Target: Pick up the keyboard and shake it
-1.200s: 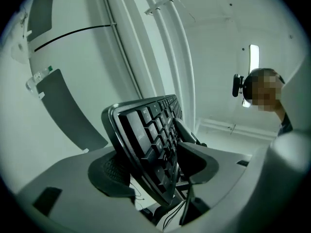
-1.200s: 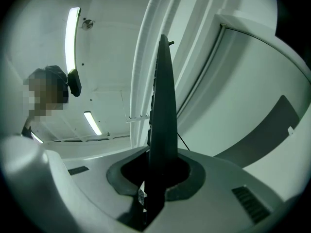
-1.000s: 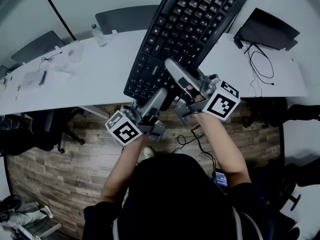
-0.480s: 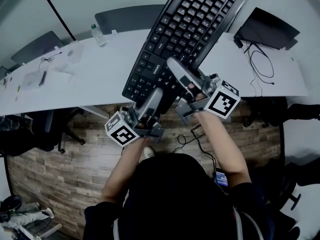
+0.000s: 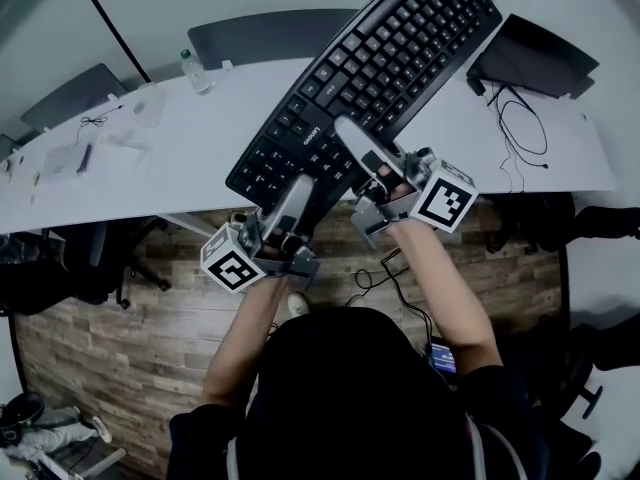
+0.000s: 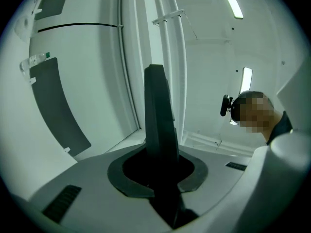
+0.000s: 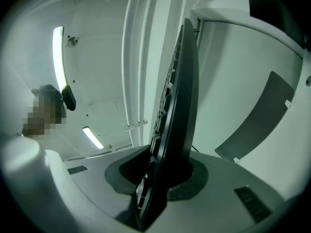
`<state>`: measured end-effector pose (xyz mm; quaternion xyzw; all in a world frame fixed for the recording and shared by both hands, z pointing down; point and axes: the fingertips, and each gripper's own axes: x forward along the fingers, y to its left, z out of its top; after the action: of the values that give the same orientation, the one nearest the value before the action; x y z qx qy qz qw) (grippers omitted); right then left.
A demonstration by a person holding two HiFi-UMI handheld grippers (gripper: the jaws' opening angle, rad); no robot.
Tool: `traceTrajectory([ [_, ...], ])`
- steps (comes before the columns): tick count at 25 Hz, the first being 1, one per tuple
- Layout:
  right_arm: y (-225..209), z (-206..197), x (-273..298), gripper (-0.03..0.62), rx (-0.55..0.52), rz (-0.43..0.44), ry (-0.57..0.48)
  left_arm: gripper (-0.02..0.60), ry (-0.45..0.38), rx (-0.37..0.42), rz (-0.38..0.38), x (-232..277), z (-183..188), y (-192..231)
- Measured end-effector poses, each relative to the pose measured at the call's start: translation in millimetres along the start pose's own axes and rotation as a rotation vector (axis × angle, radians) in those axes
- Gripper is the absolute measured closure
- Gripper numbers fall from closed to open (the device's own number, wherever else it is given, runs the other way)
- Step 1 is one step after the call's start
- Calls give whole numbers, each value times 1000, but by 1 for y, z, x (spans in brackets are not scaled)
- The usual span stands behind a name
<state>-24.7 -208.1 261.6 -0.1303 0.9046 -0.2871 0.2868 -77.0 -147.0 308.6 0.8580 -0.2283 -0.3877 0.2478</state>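
Observation:
A black keyboard (image 5: 380, 68) is held in the air above the white desk (image 5: 150, 168), slanting from lower left to upper right. My left gripper (image 5: 295, 196) grips its near left end; its jaws have just been closing and now press the keyboard's edge (image 6: 158, 110), seen end-on in my left gripper (image 6: 158, 171) view. My right gripper (image 5: 350, 146) holds the near long edge further right, one finger lying over the keys. Its jaws have just been opening a little, with the keyboard (image 7: 180, 91) still wedged between the pads of my right gripper (image 7: 163, 176).
On the desk stand a water bottle (image 5: 197, 70) at the back left, a black laptop (image 5: 535, 58) and looped cables (image 5: 520, 118) at the right. Dark chairs (image 5: 260, 33) stand behind the desk. Wooden floor lies below my arms.
The keyboard has swung clockwise in the head view: its far end dropped to the right, its near end went left. My left gripper shifted slightly left and down. The right one stayed.

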Motion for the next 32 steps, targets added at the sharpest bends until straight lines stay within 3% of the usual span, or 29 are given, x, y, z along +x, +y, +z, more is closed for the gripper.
traceTrajectory([
  [13,-3,-4,-2,485,-26,-2,35,488,-9,-40,-21,-5,-1,2],
  [32,-7,9,-6,480,13,40,21,487,67,-28,-35,-8,5,3],
])
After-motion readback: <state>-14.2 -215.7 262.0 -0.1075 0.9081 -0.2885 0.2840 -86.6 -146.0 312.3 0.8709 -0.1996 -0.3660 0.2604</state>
